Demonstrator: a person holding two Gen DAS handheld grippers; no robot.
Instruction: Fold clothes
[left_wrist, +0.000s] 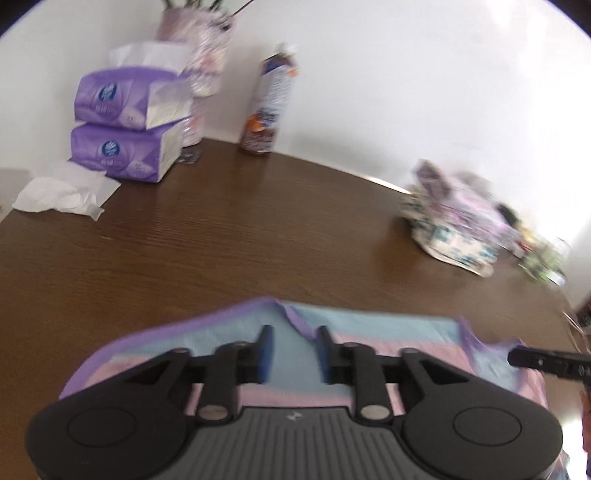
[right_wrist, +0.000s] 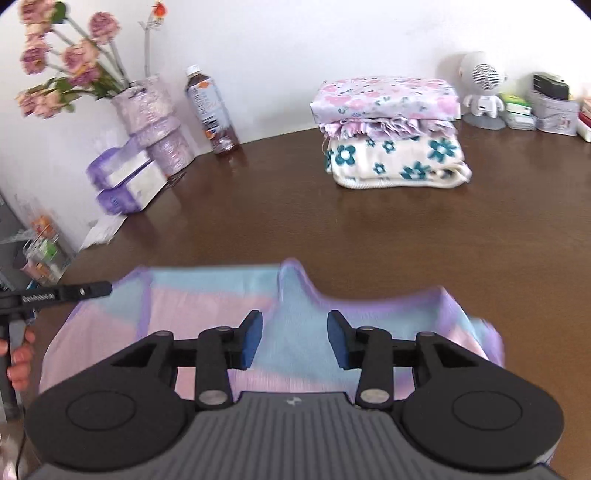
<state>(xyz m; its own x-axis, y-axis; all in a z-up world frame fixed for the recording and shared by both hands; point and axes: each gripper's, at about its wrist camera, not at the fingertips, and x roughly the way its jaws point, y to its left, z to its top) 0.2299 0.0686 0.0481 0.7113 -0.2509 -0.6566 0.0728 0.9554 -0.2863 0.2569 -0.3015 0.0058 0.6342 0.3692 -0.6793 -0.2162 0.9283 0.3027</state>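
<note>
Lying flat under both tongs, the pastel garment (right_wrist: 207, 306) stretches sideways across the table (right_wrist: 332, 229); left tongs (left_wrist: 295, 354) and right tongs (right_wrist: 294, 339) are released.

Little legible txt. Small white lettering on the black bar of the left hand-held gripper (right_wrist: 55, 295), right wrist view, too blurred to read for sure. Bottle (right_wrist: 212, 110) label and purple tissue packs (left_wrist: 122, 122) carry print/logos, unreadable.
</note>
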